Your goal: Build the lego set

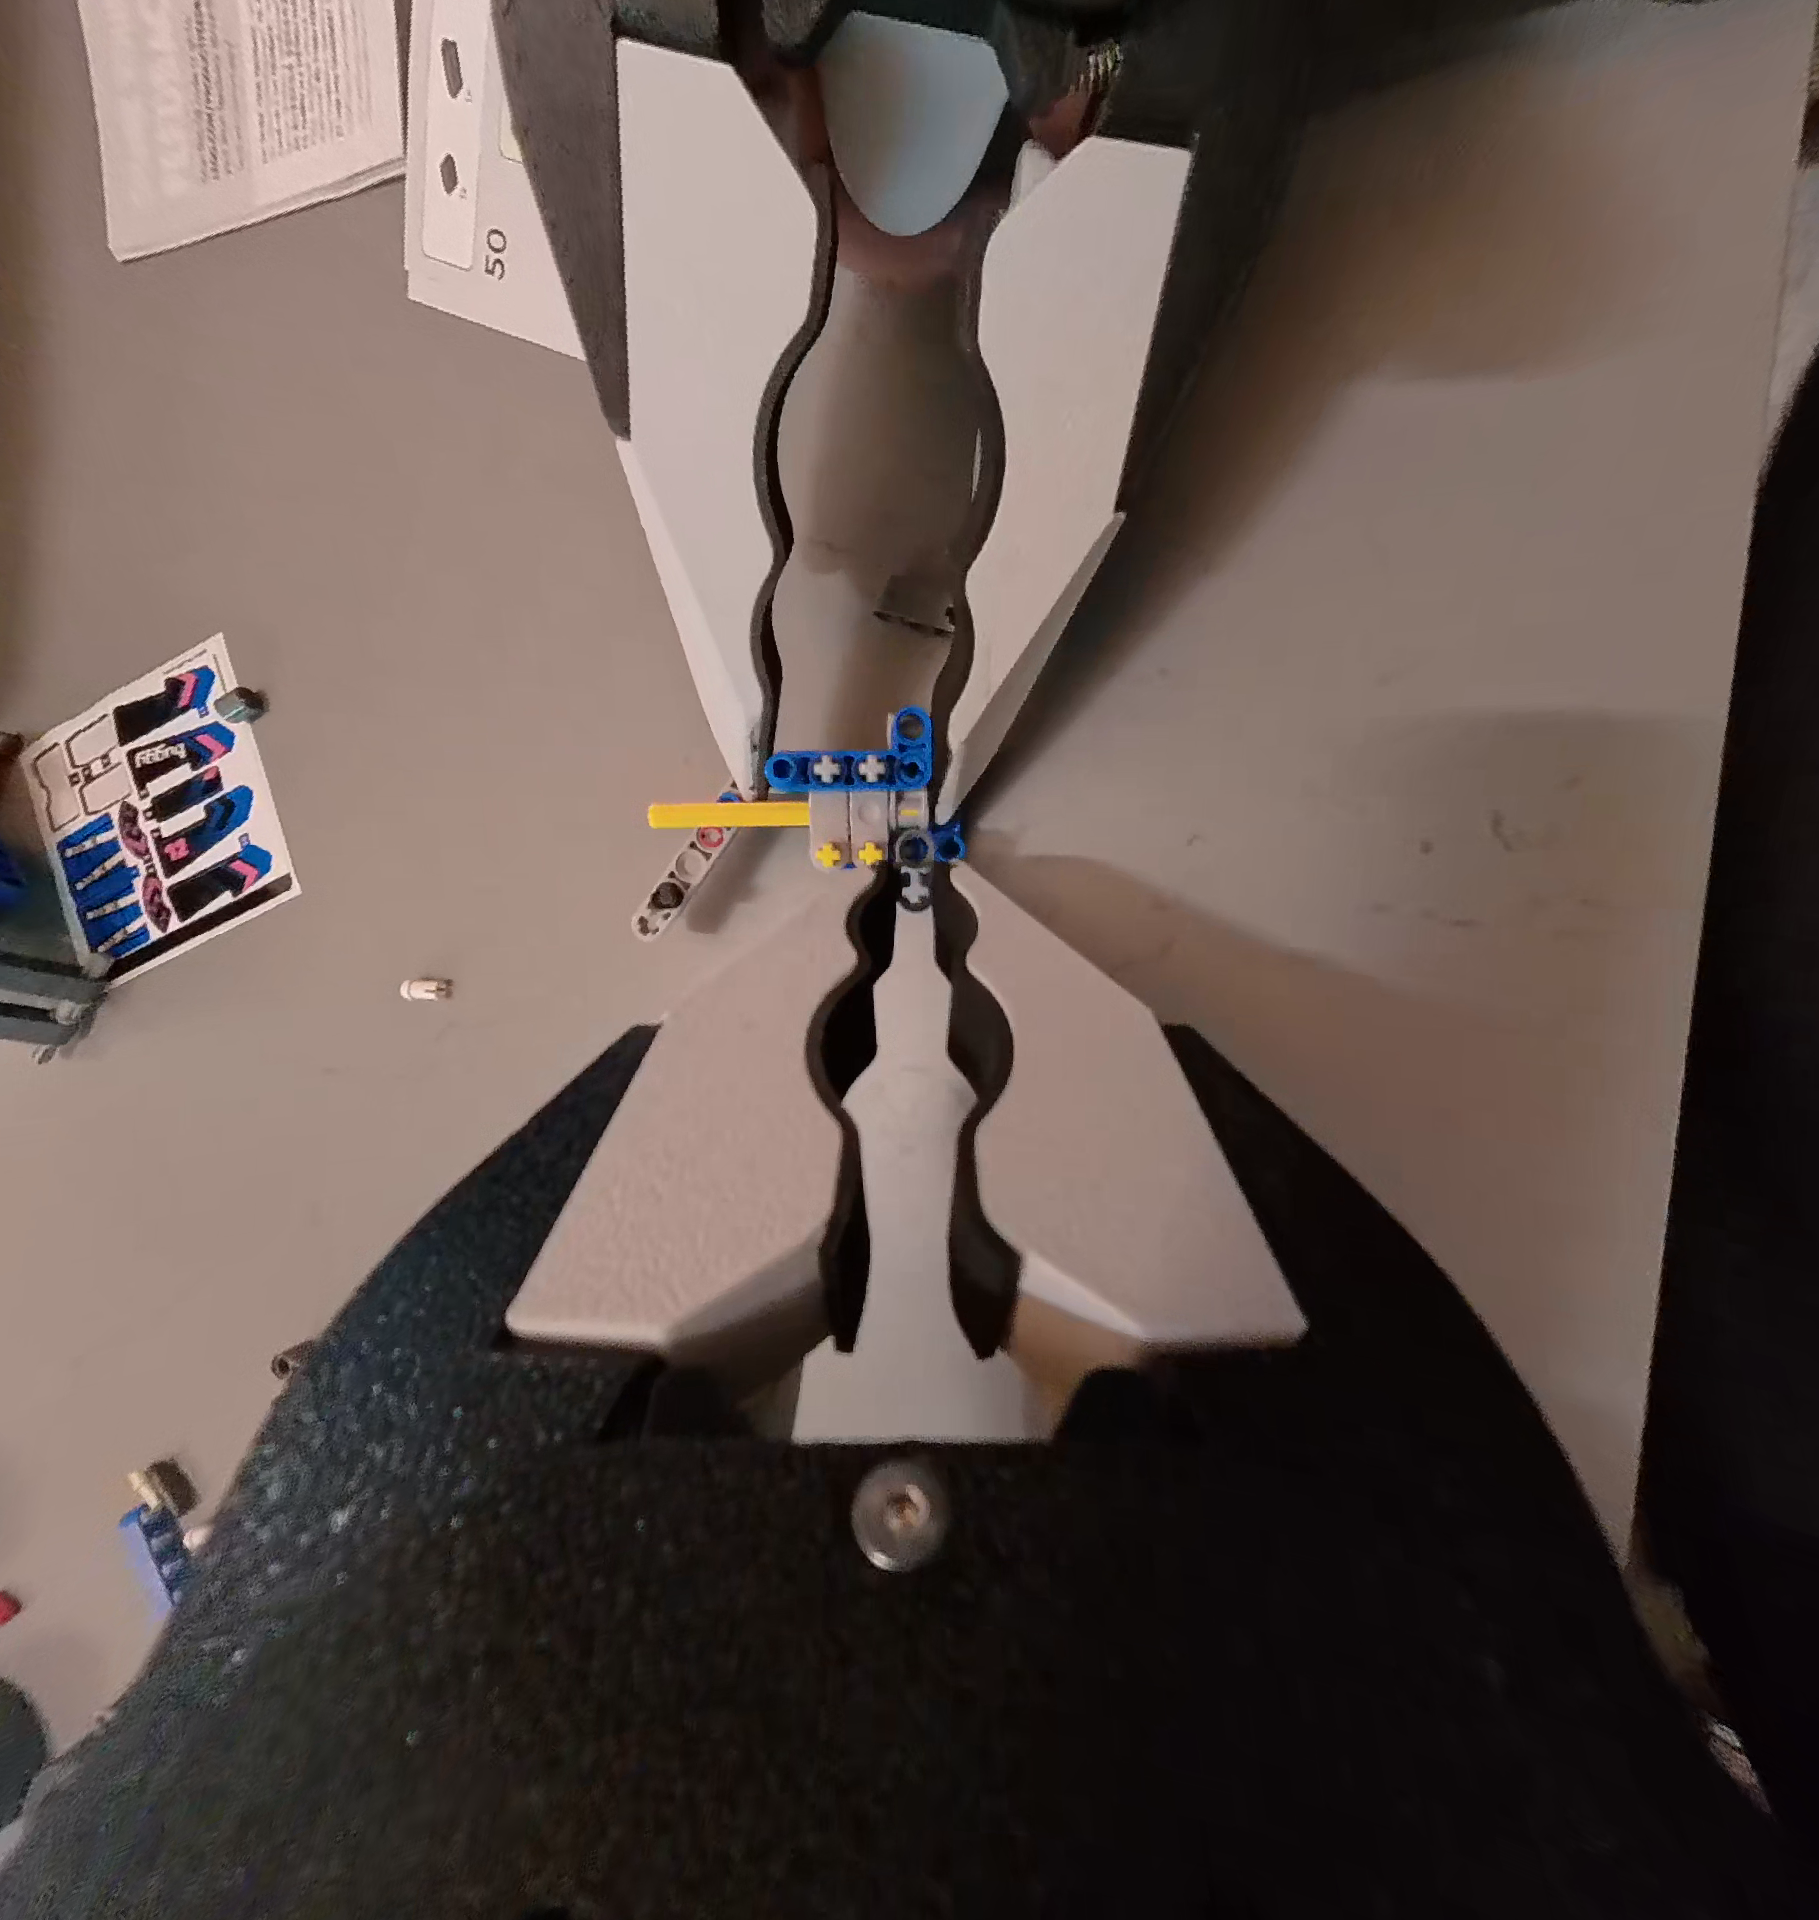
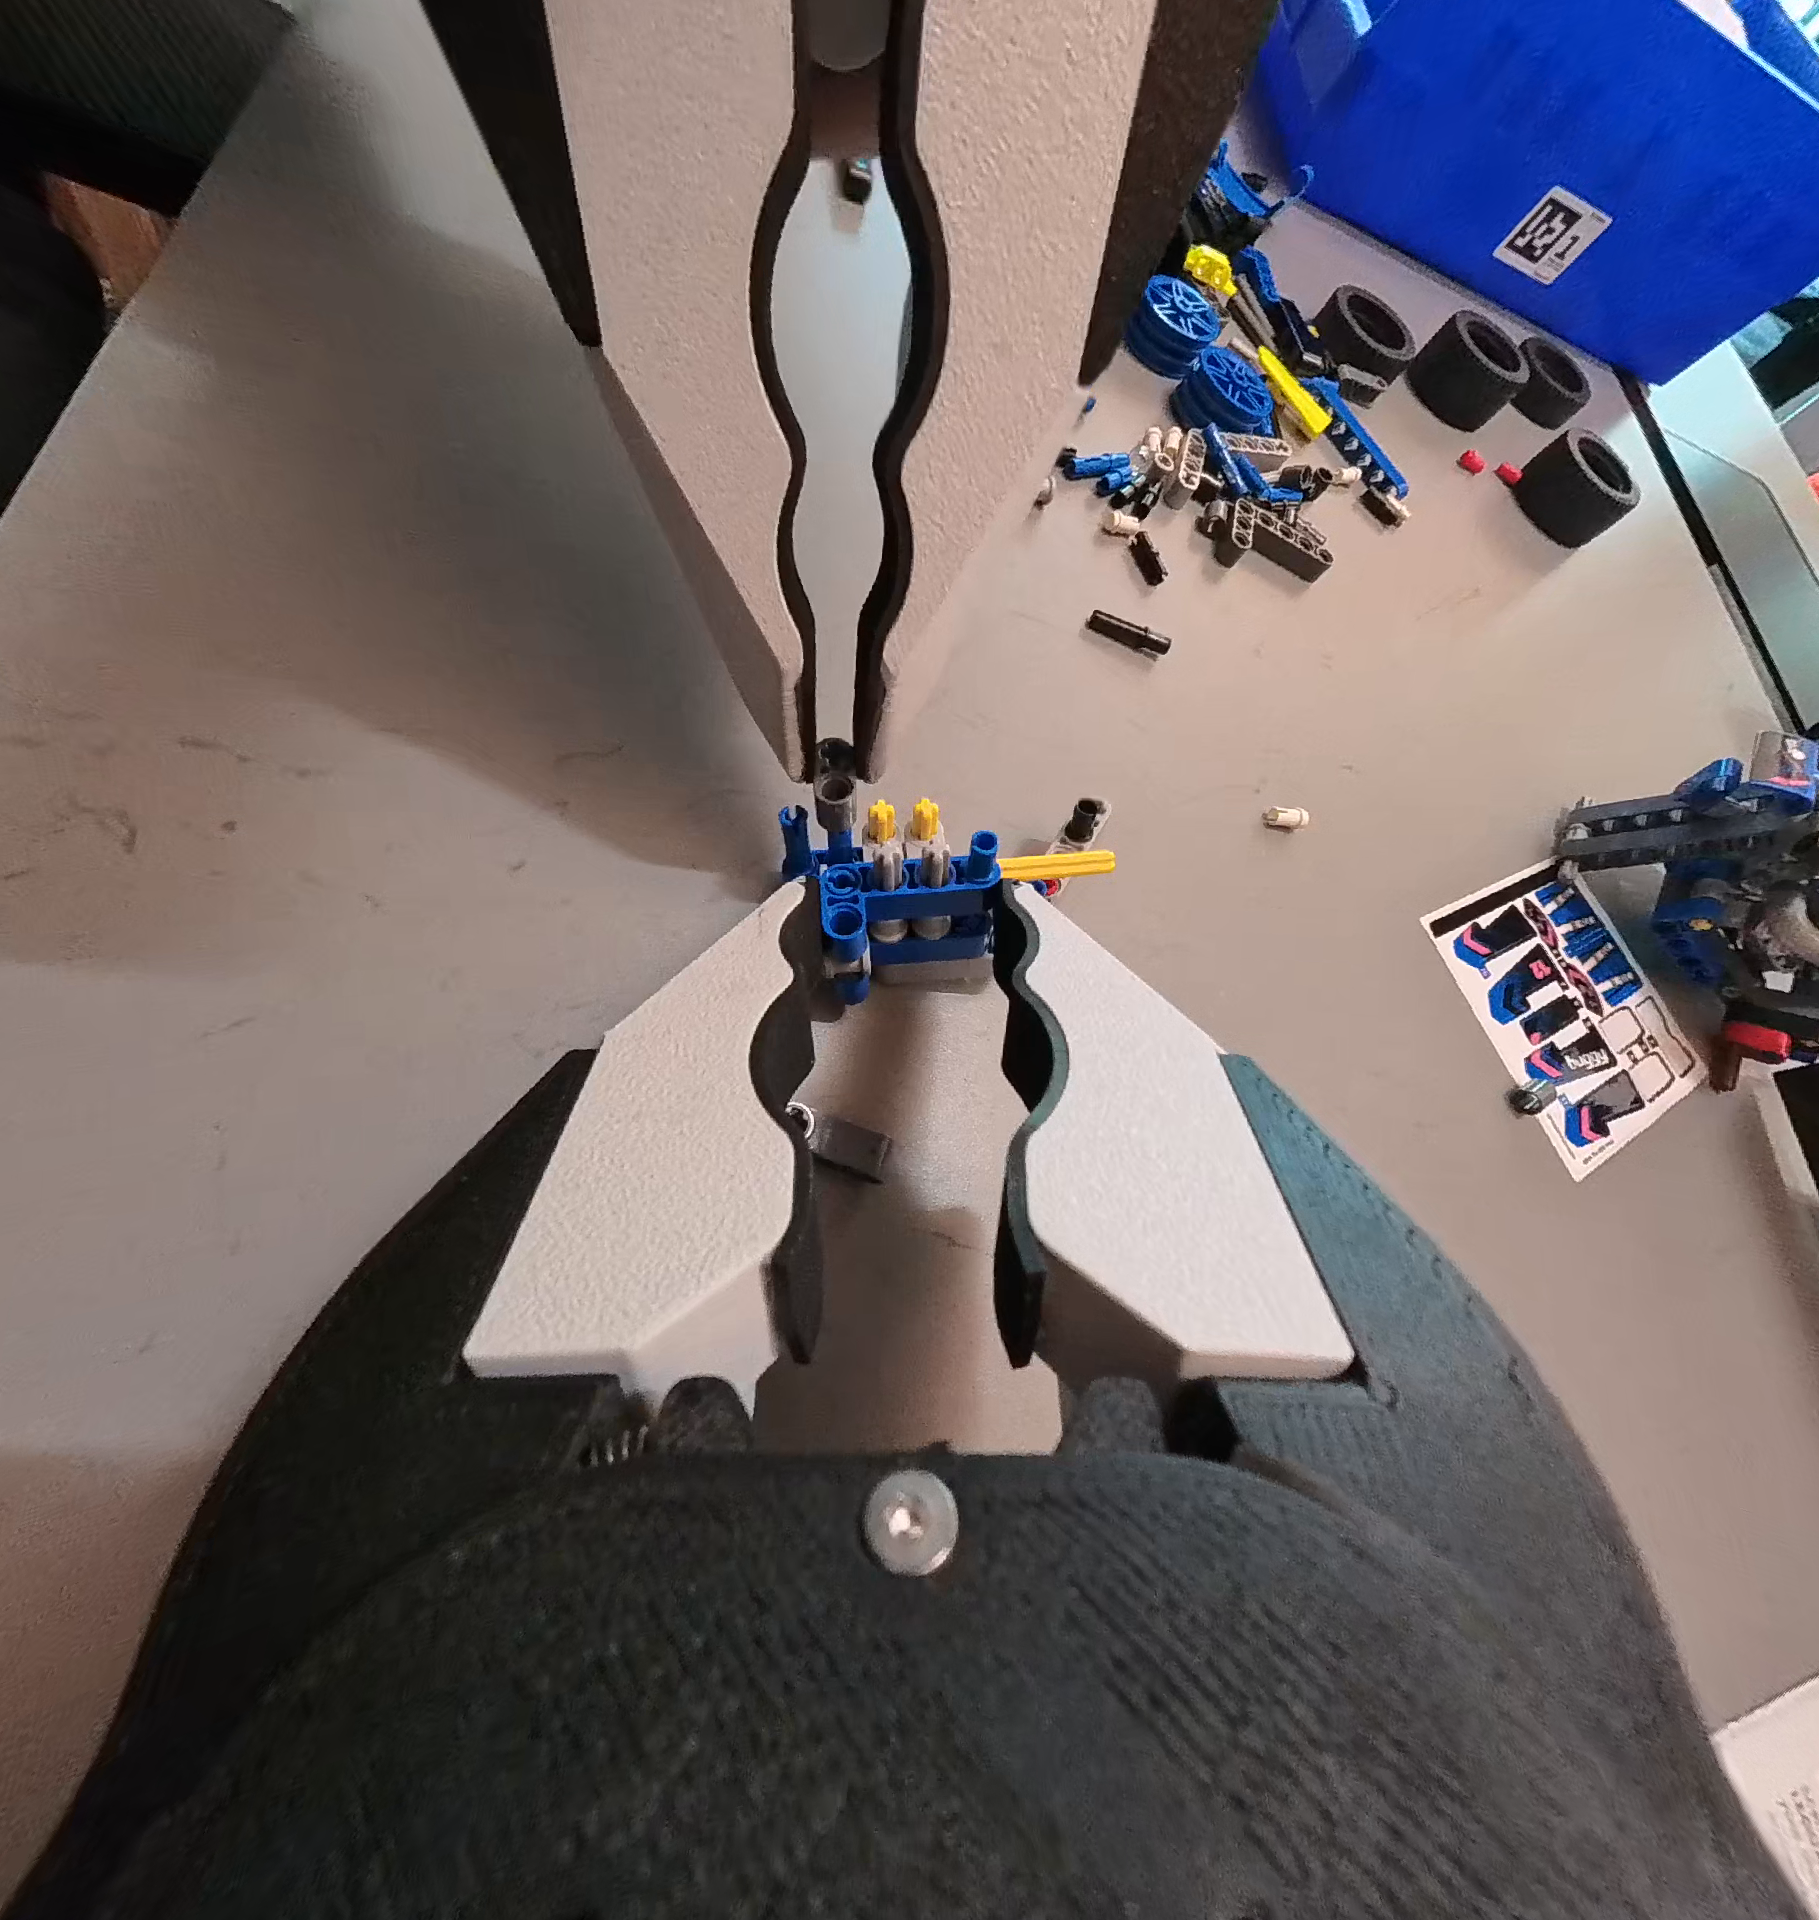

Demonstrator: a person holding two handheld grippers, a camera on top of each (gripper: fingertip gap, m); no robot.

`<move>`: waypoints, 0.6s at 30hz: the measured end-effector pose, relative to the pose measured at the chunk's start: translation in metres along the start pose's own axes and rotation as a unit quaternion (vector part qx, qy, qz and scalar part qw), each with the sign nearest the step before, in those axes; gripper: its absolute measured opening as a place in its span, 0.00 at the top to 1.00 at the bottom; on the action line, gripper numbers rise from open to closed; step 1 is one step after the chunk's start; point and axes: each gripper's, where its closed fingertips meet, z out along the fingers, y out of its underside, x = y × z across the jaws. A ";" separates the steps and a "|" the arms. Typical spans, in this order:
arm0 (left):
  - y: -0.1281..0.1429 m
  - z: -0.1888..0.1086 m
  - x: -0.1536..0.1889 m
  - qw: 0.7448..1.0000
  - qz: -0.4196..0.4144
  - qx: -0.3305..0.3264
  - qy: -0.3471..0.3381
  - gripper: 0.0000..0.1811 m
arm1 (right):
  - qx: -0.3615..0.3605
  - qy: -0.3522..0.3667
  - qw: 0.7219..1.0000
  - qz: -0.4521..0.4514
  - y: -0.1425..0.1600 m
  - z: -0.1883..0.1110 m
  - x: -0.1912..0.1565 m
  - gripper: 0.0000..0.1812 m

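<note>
The two grippers meet nose to nose over the grey table [image 2: 365,675], with a small blue-and-grey lego assembly [image 2: 900,914] between them. The right gripper [image 2: 900,935] has its fingers spread about as wide as the assembly and pinches it by its sides. In the right wrist view, two yellow axle ends stand up from the grey pieces, and a yellow axle [image 2: 1056,862] sticks out sideways toward the right edge of the table.

The left gripper [image 1: 915,883] comes in from the opposite side, its fingers pressed nearly together on a small dark connector [image 1: 915,888] at the corner of the assembly — the right wrist view shows that same piece as a dark round part caught in its tips. In the left wrist view the assembly shows a blue L-shaped beam [image 1: 848,767] on top.

Toward the far right corner lies a heap of loose parts [image 2: 1248,457], with black tyres [image 2: 1466,369] beside it and a blue box [image 2: 1570,135] behind. A sticker sheet [image 2: 1565,1013] rests near the right edge, next to a partly built blue model [image 2: 1736,914]. A lone black pin [image 2: 1128,631] lies apart from the heap — closer to the grippers.
</note>
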 end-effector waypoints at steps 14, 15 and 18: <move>0.000 0.000 0.000 0.999 -0.024 0.025 0.020 0.98 | -0.003 0.002 1.000 0.007 0.000 0.001 0.001 0.83; 0.000 0.000 0.000 0.998 -0.033 0.039 0.022 0.98 | -0.003 0.003 1.000 0.006 0.000 0.000 0.001 0.83; -0.001 0.000 0.000 0.995 -0.061 0.082 0.020 0.98 | -0.003 0.008 1.000 0.003 0.001 0.000 0.001 0.83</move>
